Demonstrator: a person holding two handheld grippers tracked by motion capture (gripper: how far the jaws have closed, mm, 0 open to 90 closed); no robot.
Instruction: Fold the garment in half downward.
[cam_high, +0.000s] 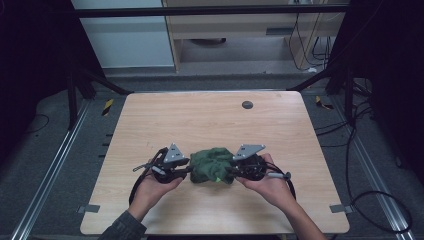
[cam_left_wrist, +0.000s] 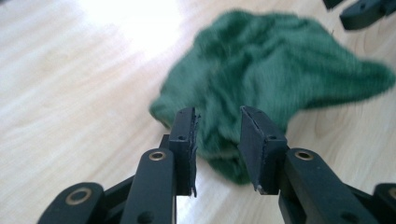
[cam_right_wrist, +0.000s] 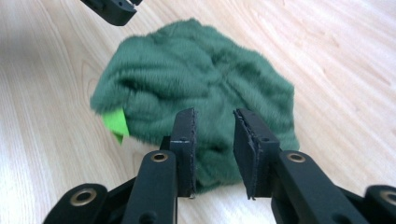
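A crumpled dark green cloth (cam_high: 212, 165) lies on the wooden table (cam_high: 200, 115), near its front middle. A bright green tag (cam_right_wrist: 116, 122) sticks out of one edge. My left gripper (cam_high: 189, 172) rests at the cloth's left edge. In the left gripper view its jaws (cam_left_wrist: 217, 123) stand a little apart, the cloth (cam_left_wrist: 271, 70) lying just beyond and below the tips. My right gripper (cam_high: 231, 171) is at the cloth's right edge. Its jaws (cam_right_wrist: 215, 123) are likewise parted over the near edge of the cloth (cam_right_wrist: 201, 79), and the pads do not press on it.
A small black round disc (cam_high: 247, 104) sits flush in the table near the far edge. Grey tape tabs (cam_high: 89, 208) mark the front corners. Dark frame posts and cables surround the table on the floor.
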